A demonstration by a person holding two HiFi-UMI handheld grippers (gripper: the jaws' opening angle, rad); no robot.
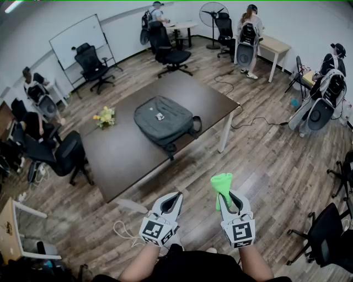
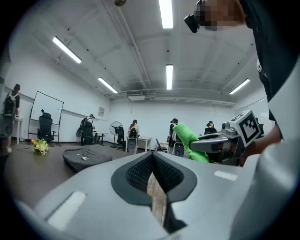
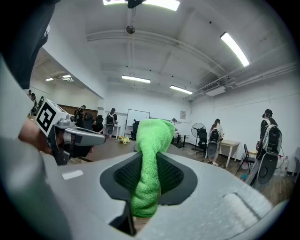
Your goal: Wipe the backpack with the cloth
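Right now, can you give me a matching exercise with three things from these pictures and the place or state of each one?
1. soft green cloth
2. grey fabric backpack
3. left hand-held gripper

A. shut, holding nothing
B. lying flat on the dark brown table
C. clamped in the right hand-held gripper

Pairs: 1-C, 2-B, 3-A

I hold two tools: my left hand-held gripper (image 1: 172,199) and my right hand-held gripper (image 1: 230,199). I count one green cloth (image 1: 222,184), one grey backpack (image 1: 164,120), one bunch of yellow flowers (image 1: 105,117) and one dark bench (image 1: 127,160). Far off stand one whiteboard (image 1: 77,36), one fan (image 1: 214,11) and two pale tables (image 1: 274,45). I see at least four other people.
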